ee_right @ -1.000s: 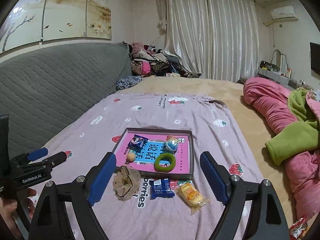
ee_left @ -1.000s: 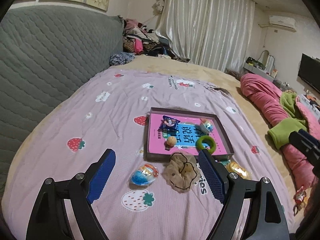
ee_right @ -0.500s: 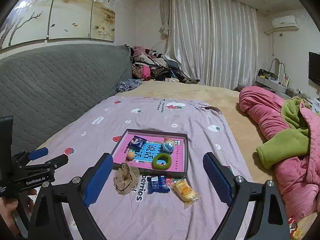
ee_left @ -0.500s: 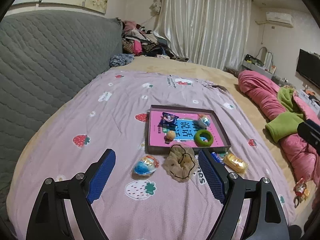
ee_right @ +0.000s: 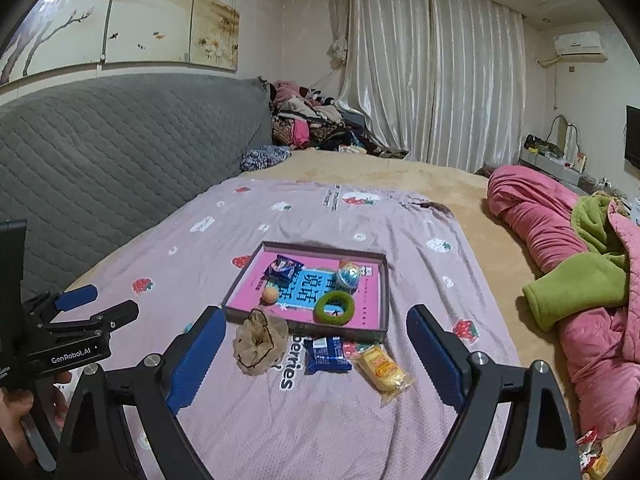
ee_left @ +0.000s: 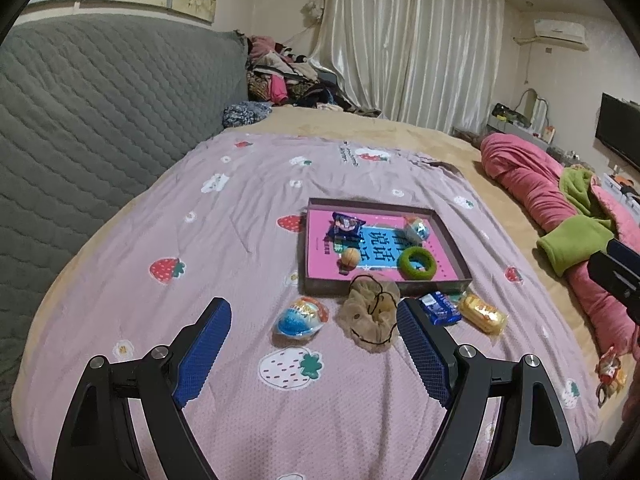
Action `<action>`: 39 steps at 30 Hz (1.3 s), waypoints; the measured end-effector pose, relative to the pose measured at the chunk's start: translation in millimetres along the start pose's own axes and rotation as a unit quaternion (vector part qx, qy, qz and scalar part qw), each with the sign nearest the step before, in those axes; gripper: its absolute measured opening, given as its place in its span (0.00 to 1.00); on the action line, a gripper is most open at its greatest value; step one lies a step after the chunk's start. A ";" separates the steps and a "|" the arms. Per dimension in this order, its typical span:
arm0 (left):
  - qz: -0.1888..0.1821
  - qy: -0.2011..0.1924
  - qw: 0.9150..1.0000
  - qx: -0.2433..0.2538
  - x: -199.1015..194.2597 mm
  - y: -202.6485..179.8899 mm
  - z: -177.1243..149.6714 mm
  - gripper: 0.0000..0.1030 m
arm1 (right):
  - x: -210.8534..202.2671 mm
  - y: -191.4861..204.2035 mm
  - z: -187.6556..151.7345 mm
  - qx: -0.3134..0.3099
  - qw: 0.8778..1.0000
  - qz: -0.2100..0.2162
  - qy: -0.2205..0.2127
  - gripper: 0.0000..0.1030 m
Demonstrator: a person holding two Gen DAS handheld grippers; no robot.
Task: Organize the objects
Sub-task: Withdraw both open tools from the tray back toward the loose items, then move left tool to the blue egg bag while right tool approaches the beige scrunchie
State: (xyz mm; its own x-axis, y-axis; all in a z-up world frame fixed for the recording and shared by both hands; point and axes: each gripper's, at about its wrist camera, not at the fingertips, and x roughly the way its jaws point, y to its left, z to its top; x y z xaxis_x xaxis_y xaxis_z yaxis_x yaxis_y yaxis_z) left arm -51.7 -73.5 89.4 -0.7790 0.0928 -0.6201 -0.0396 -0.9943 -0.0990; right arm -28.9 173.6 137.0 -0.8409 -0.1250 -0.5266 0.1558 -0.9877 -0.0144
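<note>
**Grippers hang spread over a half-filled tray**

Tray [ee_left: 384, 286] sits on the lilac strawberry sheet [ee_left: 168, 216] in the middle of the bed, a shallow dark-walled box with a pink printed bottom. Inside lie four things: a dark snack packet [ee_left: 346, 226] at the far left corner, a blue-and-white ball [ee_left: 417, 229] at the far right, a small orange ball [ee_left: 350, 258] near the front left, and a green ring [ee_left: 417, 263] near the front right.

Outside the tray, just before its near wall, four more things lie in a rough row on the sheet. A blue egg-shaped packet [ee_left: 301, 316] is furthest left; a tan scrunchie [ee_left: 372, 318] with a black cord touches or almost touches the tray wall; a blue wrapper [ee_right: 327, 354] comes next, then a yellow packet [ee_right: 382, 366] (angled, its clear end pointing away from the tray).

The left gripper [ee_left: 314, 354] has its jaws wide apart and empty, above the sheet, with the egg packet and scrunchie showing between its blue pads [ee_left: 206, 350]. The right gripper [ee_right: 316, 358] is likewise spread with nothing pinched; the scrunchie, wrapper and yellow packet show between its fingers.

A hand [ee_right: 18, 420] holds the left gripper at the lower left of the right view. A pink quilt [ee_right: 532, 216] and green fleece [ee_right: 576, 288] are heaped along the right side of the bed, well apart from the tray.
</note>
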 end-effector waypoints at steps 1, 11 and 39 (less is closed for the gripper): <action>0.000 0.002 1.000 0.000 2.2 0.2 -0.7 0.83 | 2.4 0.8 -1.3 -0.001 1.000 0.000 0.003 0.89; 0.008 0.023 1.000 0.002 29.7 6.2 -13.4 0.83 | 31.1 10.6 -18.2 -0.010 0.999 0.008 0.030 0.89; 0.019 0.073 0.997 0.007 109.7 15.0 -41.0 0.83 | 129.6 45.3 -55.3 -0.027 0.993 0.032 0.107 0.89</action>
State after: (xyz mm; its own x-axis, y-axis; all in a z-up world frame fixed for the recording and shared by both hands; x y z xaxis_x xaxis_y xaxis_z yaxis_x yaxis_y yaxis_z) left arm -112.0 -76.1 -12.0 -0.6809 0.0599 -0.7299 -0.0208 -0.9978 -0.0625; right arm -102.2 117.9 21.2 -0.6993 -0.1595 -0.6968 0.2387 -0.9709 -0.0174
